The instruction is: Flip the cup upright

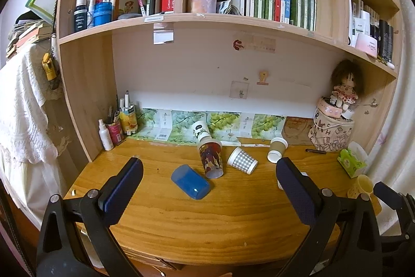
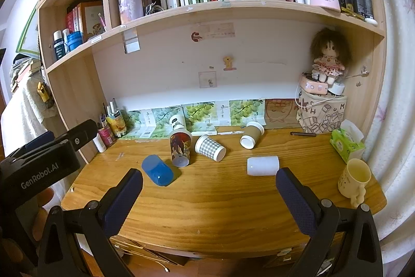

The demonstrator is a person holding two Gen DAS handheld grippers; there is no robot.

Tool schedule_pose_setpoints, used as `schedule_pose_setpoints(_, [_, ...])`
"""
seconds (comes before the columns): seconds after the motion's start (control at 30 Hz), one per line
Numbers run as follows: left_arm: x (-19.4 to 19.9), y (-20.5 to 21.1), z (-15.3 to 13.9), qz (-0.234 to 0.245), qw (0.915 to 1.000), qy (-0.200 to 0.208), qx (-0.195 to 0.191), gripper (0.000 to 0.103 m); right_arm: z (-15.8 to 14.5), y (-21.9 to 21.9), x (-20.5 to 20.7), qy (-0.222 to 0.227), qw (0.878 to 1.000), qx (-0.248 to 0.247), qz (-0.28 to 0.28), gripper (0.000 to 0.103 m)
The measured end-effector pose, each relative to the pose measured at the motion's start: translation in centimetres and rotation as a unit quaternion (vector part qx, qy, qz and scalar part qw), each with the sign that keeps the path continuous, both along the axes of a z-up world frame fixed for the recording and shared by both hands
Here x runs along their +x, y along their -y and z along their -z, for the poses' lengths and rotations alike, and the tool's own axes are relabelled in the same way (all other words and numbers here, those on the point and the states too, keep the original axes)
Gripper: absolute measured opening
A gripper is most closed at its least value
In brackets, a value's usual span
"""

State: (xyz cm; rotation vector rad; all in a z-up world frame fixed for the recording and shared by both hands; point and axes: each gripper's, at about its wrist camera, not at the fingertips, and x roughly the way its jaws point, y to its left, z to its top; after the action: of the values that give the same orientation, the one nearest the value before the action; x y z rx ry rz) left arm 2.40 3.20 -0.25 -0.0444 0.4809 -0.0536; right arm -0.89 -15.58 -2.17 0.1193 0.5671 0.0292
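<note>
Several cups lie on their sides on the wooden desk (image 1: 207, 220): a blue cup (image 1: 190, 181) (image 2: 157, 170), a picture-printed cup (image 1: 210, 159) (image 2: 180, 148), a checked paper cup (image 1: 242, 161) (image 2: 210, 147), a brown paper cup (image 1: 277, 149) (image 2: 251, 138) and a white cup (image 2: 262, 166). A yellow mug (image 2: 354, 181) (image 1: 361, 186) stands upright at the right edge. My left gripper (image 1: 208, 174) is open, held above the front of the desk, facing the blue cup. My right gripper (image 2: 208, 184) is open and empty, back from the white cup.
A tall white printed cup (image 1: 201, 129) stands behind the picture cup. Pens and bottles (image 1: 116, 125) fill the back left corner. A patterned bag with a doll (image 2: 321, 110) and a green tissue pack (image 2: 346, 144) sit at the right. Bookshelves hang above.
</note>
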Motion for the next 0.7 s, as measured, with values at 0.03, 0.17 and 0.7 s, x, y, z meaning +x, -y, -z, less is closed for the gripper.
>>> schedule_pose_setpoints(0.03, [0.3,-0.2,0.0,0.004,1.0000,0.000,0.000,0.102,0.0,-0.1,0.0,0.000,1.000,-0.001,0.001,0.103])
schedule_pose_setpoints(0.17, [1.0,-1.0,0.1,0.014,0.9999,0.000,-0.003,0.102,-0.2,-0.9,0.5,-0.003,1.000,-0.004,0.009,0.103])
schedule_pose_setpoints(0.7, [4.5,-3.5,1.4,0.070,0.9971,-0.013,-0.026,0.102,1.0,-4.2,2.3,-0.029,0.998,-0.001,0.058,0.103])
